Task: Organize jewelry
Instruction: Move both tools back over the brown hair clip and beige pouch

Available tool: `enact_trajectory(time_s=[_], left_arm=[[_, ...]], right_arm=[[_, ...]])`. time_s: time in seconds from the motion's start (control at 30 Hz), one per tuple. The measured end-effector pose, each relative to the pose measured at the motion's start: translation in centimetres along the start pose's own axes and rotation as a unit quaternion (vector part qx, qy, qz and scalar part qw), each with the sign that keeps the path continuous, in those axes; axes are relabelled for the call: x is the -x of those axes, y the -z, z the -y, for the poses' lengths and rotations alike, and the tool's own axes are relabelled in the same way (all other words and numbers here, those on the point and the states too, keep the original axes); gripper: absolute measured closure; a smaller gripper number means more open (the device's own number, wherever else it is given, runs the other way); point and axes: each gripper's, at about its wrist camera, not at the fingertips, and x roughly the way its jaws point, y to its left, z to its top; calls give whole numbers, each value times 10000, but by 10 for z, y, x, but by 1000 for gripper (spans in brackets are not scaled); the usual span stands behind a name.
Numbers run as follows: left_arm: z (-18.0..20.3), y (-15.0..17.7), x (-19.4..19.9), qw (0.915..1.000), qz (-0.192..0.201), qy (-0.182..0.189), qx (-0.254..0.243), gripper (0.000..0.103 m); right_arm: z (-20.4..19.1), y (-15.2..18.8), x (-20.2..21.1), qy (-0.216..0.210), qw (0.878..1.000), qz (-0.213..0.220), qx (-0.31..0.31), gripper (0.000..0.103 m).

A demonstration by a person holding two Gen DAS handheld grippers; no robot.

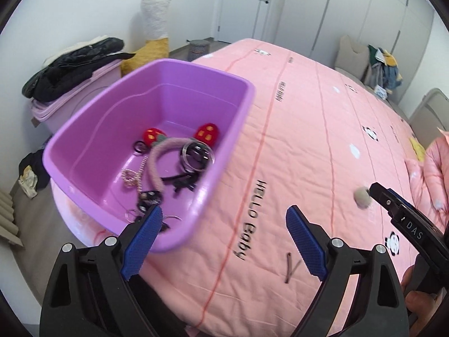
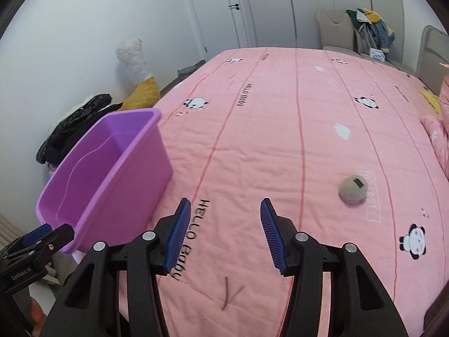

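A purple plastic bin [image 1: 238,104] sits at the left edge of the pink bed; it also shows in the right wrist view [image 2: 134,168]. Inside lie a pink headband with red strawberry ears [image 1: 157,157], metal bangles [image 1: 197,154], a gold chain [image 1: 130,178] and dark hair clips [image 1: 182,181]. My left gripper [image 1: 224,224] is open and empty, above the bin's near corner. My right gripper [image 2: 224,224] is open and empty above the quilt. Two brown hairpins [image 2: 230,295] lie crossed just ahead of it, also in the left wrist view [image 1: 290,268]. A grey fuzzy ball [image 2: 353,189] lies to the right.
The pink quilt [image 2: 280,112] covers the bed. A pink storage box with black jackets [image 1: 70,70] stands left of the bed, beside a white and yellow plush toy [image 1: 154,28]. A chair with clothes [image 2: 364,28] stands at the far right. A folded pink duvet [image 1: 437,168] lies right.
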Motion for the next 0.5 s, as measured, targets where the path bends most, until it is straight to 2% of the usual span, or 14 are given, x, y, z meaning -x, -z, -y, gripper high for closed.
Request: enact_trajectory(time_s=[0.1, 0.23, 0.37, 0.5], left_arm=[[26, 16, -7, 9997, -105, 72, -184, 12], [52, 41, -25, 9985, -435, 156, -309, 9], [63, 67, -47, 9969, -734, 153, -238, 9], [66, 92, -72, 9938, -1107, 116, 43, 9]], right_arm=[[38, 14, 12, 279, 9994, 21, -181, 53], [85, 34, 24, 547, 9976, 5, -431, 53], [124, 56, 28, 687, 9953, -19, -679, 53], [152, 71, 20, 738, 9943, -65, -766, 51]])
